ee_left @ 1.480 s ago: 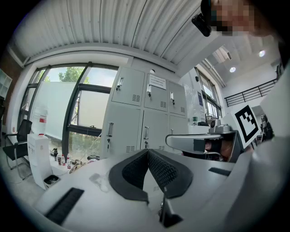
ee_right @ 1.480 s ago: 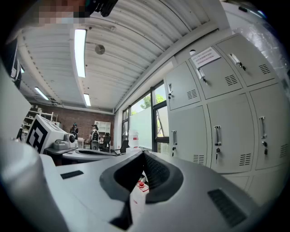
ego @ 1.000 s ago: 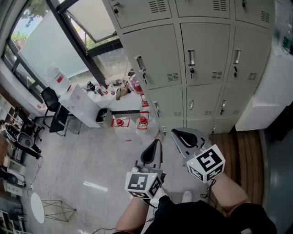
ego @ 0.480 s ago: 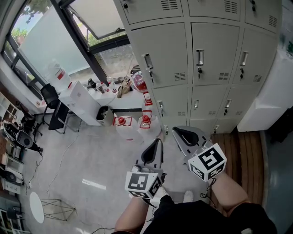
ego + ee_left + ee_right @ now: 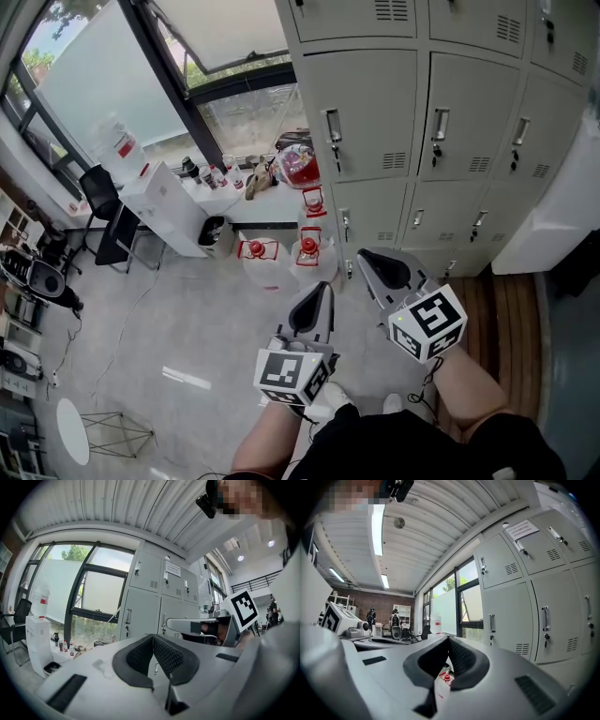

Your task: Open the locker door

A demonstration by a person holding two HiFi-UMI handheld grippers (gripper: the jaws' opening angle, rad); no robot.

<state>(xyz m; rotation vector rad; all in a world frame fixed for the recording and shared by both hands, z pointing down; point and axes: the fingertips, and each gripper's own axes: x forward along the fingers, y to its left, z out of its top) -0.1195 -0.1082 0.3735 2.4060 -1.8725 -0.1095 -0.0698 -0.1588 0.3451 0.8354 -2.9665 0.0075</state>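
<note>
Now closer to the lockers (image 5: 375,103) than a second ago, with left gripper (image 5: 323,291) and right gripper (image 5: 367,259) level, fingers (image 5: 140,657) of both closed, empty

There are 2 grippers (image 5: 323,291) (image 5: 367,258), 9 locker doors (image 5: 375,103) and 1 black chair (image 5: 101,202).
</note>
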